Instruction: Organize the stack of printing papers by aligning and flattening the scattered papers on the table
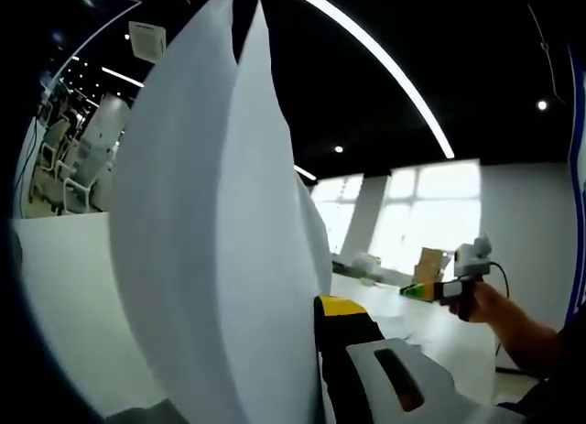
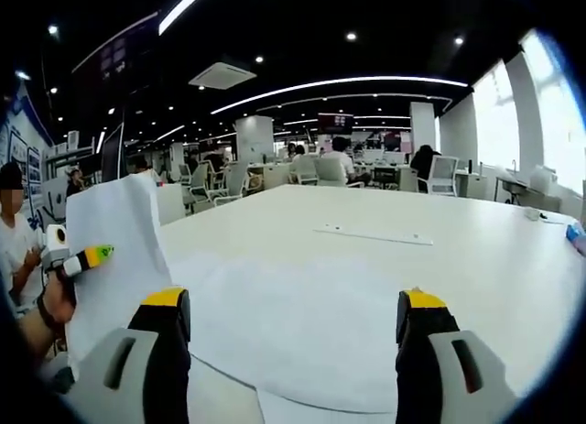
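Note:
A stack of white printing papers (image 1: 211, 259) stands on edge in the left gripper view, bowed and fanned apart at the top. My left gripper (image 1: 316, 307) is shut on its lower edge; one yellow-tipped finger (image 1: 341, 307) shows and the other is hidden behind the sheets. In the right gripper view the same stack (image 2: 119, 250) stands upright at the left, with the left gripper (image 2: 87, 257) held by a hand. My right gripper (image 2: 293, 305) is open wide above loose sheets (image 2: 284, 337) lying flat on the white table (image 2: 476, 259). The right gripper (image 1: 430, 289) hovers over the table at the right.
A thin flat strip (image 2: 375, 234) lies further out on the table. A cardboard box (image 1: 428, 264) and small items stand near the windows. A blue item (image 2: 577, 236) sits at the right edge. Chairs (image 2: 320, 170) and seated people are beyond the table.

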Action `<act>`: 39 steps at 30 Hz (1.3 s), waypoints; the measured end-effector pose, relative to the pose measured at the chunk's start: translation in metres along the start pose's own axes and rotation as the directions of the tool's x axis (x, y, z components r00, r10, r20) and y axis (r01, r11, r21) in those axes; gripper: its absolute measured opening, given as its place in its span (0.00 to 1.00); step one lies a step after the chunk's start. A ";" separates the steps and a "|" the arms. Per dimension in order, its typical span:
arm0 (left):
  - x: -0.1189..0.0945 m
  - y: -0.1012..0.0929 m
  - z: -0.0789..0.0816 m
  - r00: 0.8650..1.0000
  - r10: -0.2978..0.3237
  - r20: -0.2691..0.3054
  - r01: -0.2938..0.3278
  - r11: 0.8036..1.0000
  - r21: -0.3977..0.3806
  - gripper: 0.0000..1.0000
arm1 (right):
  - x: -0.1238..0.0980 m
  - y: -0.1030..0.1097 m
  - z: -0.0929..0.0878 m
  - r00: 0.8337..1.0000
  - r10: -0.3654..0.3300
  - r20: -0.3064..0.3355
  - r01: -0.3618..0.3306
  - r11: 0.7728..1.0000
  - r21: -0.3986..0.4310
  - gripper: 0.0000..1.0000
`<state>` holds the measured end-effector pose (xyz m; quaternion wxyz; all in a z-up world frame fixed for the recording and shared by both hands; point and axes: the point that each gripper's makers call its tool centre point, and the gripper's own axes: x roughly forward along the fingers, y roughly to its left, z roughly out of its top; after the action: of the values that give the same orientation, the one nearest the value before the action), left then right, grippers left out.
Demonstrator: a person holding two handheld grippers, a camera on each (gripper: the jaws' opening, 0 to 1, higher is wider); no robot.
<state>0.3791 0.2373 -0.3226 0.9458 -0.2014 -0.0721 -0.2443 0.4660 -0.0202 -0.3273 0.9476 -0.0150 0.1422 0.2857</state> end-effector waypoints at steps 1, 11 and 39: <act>0.000 0.000 0.000 1.000 0.000 0.000 0.000 1.000 0.000 0.06 | 0.000 -0.001 0.000 1.000 -0.001 -0.001 0.001 1.000 0.000 0.88; -0.001 0.001 0.001 1.000 0.003 -0.002 -0.003 1.000 0.002 0.06 | -0.007 -0.006 0.003 1.000 -0.015 0.008 0.015 1.000 0.003 0.88; -0.001 0.001 0.002 1.000 0.003 -0.002 -0.003 1.000 0.002 0.06 | -0.023 -0.021 -0.002 0.996 -0.093 0.014 0.093 0.996 -0.014 0.88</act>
<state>0.3784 0.2390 -0.3216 0.9465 -0.2000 -0.0710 -0.2431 0.4591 -0.0504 -0.3239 0.9606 -0.0266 0.1331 0.2425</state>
